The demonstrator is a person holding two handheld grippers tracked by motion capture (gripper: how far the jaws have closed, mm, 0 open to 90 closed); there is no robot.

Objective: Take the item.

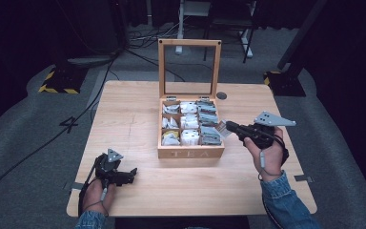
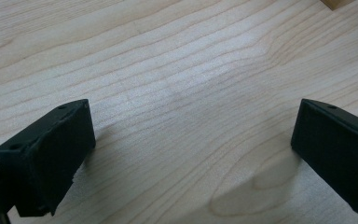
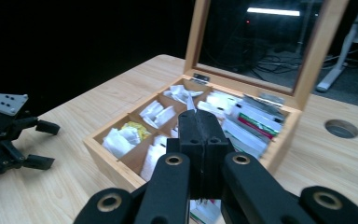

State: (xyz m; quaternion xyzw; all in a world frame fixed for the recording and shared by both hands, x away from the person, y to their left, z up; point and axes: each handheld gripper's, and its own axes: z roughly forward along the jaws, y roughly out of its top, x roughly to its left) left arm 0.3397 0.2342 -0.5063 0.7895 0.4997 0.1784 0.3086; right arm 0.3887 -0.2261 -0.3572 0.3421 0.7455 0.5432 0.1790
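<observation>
**Tea packet held beside the open box**

High view: the right gripper pinches a flat white tea packet at the right edge of the open wooden tea box on the pale wooden surface.

Left gripper view: the left gripper gapes wide, empty, over the surface.

Right gripper view: jaws clamp the packet edge.

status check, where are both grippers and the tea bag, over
Right gripper shut on a tea bag, held just off the right edge of the open tea box. Left gripper open, idle on the table. Nothing in the way.
</observation>
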